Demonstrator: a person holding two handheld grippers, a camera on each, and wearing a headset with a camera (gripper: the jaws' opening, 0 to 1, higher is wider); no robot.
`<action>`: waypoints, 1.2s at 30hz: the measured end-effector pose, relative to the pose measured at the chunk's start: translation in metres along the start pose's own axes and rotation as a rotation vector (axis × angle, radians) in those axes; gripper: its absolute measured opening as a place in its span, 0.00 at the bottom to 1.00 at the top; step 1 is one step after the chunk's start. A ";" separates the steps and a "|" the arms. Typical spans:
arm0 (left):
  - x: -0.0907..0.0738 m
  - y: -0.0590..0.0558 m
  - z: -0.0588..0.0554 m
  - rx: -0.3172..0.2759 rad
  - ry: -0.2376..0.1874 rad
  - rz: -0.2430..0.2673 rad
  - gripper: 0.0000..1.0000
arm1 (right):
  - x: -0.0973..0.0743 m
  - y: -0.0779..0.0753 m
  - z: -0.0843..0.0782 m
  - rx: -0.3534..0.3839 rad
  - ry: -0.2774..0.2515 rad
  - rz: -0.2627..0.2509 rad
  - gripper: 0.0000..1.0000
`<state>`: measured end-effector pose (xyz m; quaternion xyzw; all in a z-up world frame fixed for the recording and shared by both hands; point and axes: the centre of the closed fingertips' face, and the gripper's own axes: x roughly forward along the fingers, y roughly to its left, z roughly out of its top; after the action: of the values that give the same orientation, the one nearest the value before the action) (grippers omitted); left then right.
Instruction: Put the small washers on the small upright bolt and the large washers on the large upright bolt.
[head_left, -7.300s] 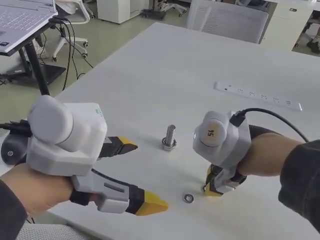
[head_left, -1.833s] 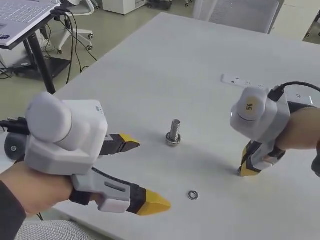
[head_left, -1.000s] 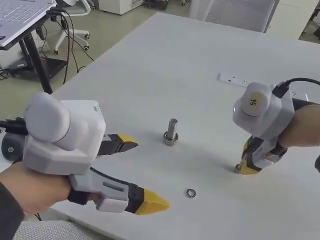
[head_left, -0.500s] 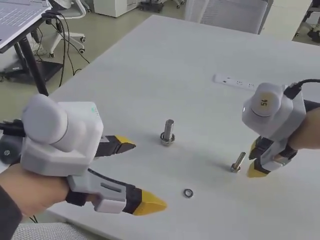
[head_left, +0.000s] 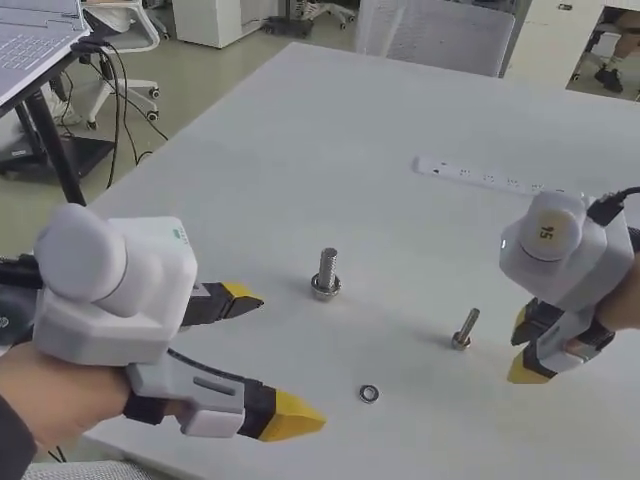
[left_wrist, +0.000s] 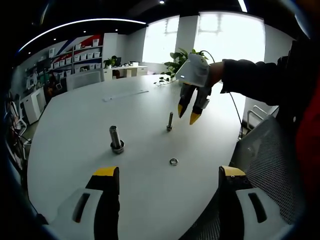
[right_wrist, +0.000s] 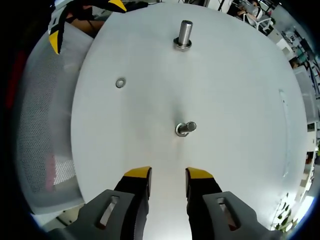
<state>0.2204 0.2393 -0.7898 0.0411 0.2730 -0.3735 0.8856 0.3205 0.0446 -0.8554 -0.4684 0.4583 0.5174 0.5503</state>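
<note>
The large bolt (head_left: 326, 272) stands upright mid-table with a washer around its base; it also appears in the gripper views (left_wrist: 116, 139) (right_wrist: 184, 34). The small bolt (head_left: 463, 328) (left_wrist: 170, 121) (right_wrist: 185, 128) stands upright to its right, free of any grip. One small washer (head_left: 369, 393) (left_wrist: 173, 161) (right_wrist: 120, 82) lies flat near the front edge. My right gripper (head_left: 523, 347) (right_wrist: 167, 175) sits just right of the small bolt, open by a narrow gap and holding nothing. My left gripper (head_left: 265, 355) (left_wrist: 169, 172) hovers wide open and empty, left of the washer.
A white power strip (head_left: 490, 178) (left_wrist: 122, 95) lies at the back right of the white table (head_left: 300, 150). A mesh chair (head_left: 430, 35) stands behind the far edge. A laptop (head_left: 30, 40) on a stand is off to the left.
The right gripper has let go of the small bolt and drawn back to the right. The bolt now stands alone. The left gripper has held still.
</note>
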 end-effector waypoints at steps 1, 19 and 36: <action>0.000 0.000 0.000 -0.001 -0.001 -0.001 0.81 | 0.000 0.002 0.000 0.002 -0.001 0.001 0.29; -0.002 0.000 0.003 0.010 -0.009 -0.002 0.81 | 0.000 0.036 0.001 -0.003 -0.012 0.032 0.29; 0.000 0.000 0.006 0.017 -0.017 -0.004 0.81 | -0.002 0.066 0.033 -0.075 -0.041 0.076 0.29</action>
<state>0.2233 0.2381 -0.7849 0.0448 0.2625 -0.3779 0.8867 0.2556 0.0788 -0.8512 -0.4601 0.4448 0.5643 0.5215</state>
